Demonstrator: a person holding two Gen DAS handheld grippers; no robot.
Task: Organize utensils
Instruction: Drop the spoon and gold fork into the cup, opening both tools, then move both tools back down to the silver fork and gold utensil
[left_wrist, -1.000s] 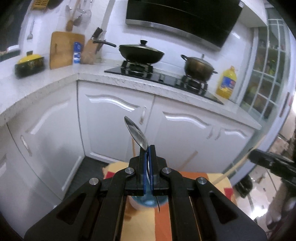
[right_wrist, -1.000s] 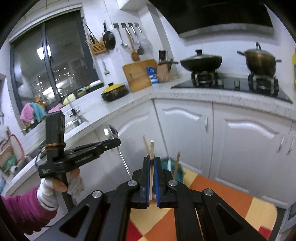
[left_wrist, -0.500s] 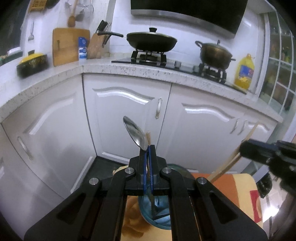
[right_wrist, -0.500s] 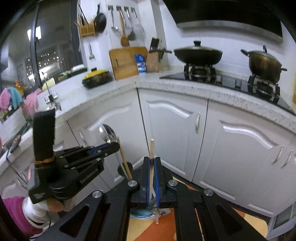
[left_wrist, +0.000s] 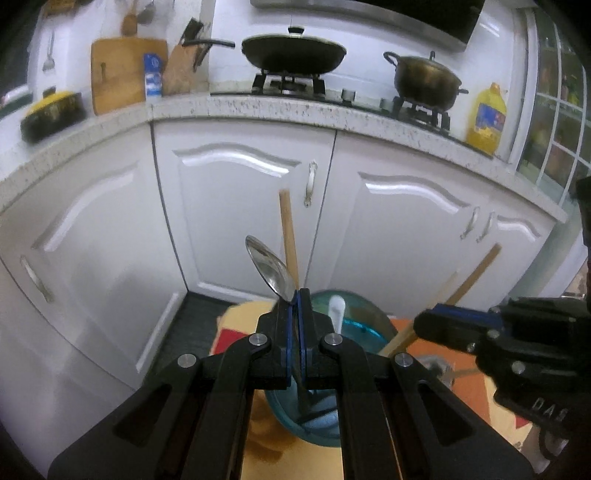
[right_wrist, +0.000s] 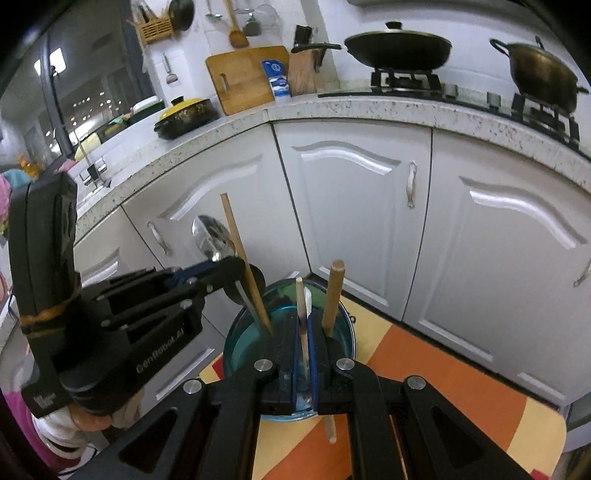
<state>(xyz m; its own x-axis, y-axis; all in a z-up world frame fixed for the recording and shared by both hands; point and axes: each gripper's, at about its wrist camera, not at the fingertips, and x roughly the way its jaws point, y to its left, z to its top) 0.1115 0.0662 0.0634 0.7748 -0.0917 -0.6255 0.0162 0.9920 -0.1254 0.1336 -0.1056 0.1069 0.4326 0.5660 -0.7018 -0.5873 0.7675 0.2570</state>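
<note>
Spoon (left_wrist: 271, 271): clamped by neck in left tool (left_wrist: 294, 295), bowl up, handle down inside teal cup (left_wrist: 360, 326) on worktop (right_wrist: 443, 391). Steel, stiff, light, slick; prob. best held low on neck. Right tool (right_wrist: 303, 321) pinching chopstick (right_wrist: 301, 306) mid-shaft; wood, light, grippy.

Speckled bench (left_wrist: 295, 110) runs around corner, white cabinet doors (left_wrist: 236, 206) below. Black lidded wok (left_wrist: 293, 51) on left burner, bronze pot (left_wrist: 426, 79) on right. Yellow oil bottle (left_wrist: 485, 118) at far right of bench. Wooden cutting board (right_wrist: 245, 79) leans on wall, blue-white carton (right_wrist: 277, 79) and knife block (right_wrist: 306, 72) beside it. Yellow-lidded black casserole (right_wrist: 184, 114) further left. Ladles, wooden spatula (right_wrist: 236, 29) hang on wall. Dark window (right_wrist: 96, 74) left.
</note>
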